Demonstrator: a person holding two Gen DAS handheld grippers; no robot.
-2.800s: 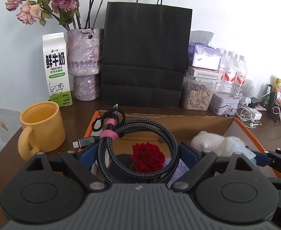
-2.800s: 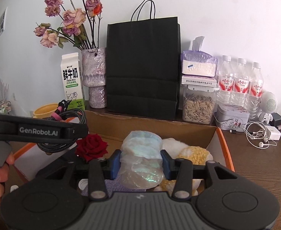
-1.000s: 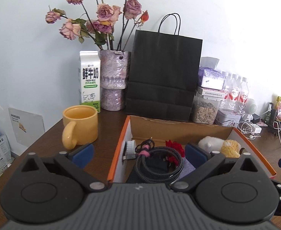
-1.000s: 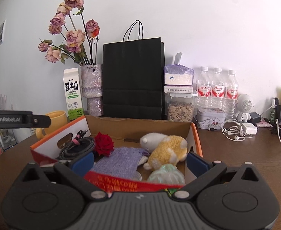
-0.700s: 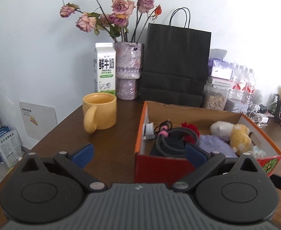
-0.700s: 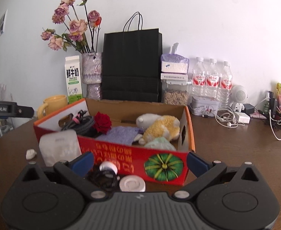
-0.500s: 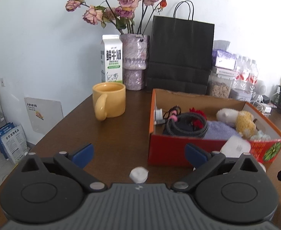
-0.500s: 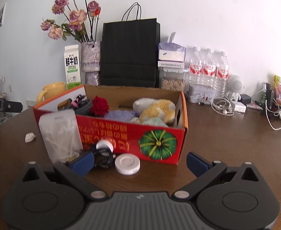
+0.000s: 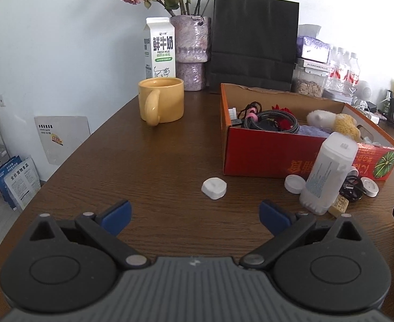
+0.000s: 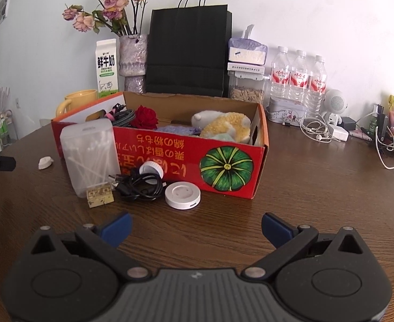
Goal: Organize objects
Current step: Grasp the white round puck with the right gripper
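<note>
A red cardboard box (image 10: 186, 161) (image 9: 266, 158) stands on the brown table, holding a braided cable (image 9: 272, 123), a red rose (image 10: 145, 118), a purple cloth and a plush toy (image 10: 223, 127). In front of it lie a translucent cotton-swab container (image 10: 89, 155) (image 9: 328, 171), a black cable (image 10: 140, 185), a white round disc (image 10: 182, 195), a white cap (image 10: 151, 167), a small yellow block (image 10: 100, 194) and a white lump (image 9: 213, 187). My left gripper (image 9: 194, 214) is open and empty, short of the lump. My right gripper (image 10: 196, 226) is open and empty, short of the disc.
A yellow mug (image 9: 161, 103), a milk carton (image 9: 159, 48), a vase of dried roses (image 9: 192, 53) and a black paper bag (image 9: 253, 43) stand behind the box. Water bottles (image 10: 299, 77), a tin, earphones (image 10: 315, 131) and chargers crowd the back right. The table edge (image 9: 70, 158) runs along the left.
Both grippers have pulled back from the box and away toward the near table. The braided cable and the soft pack they held earlier now lie in the box.
</note>
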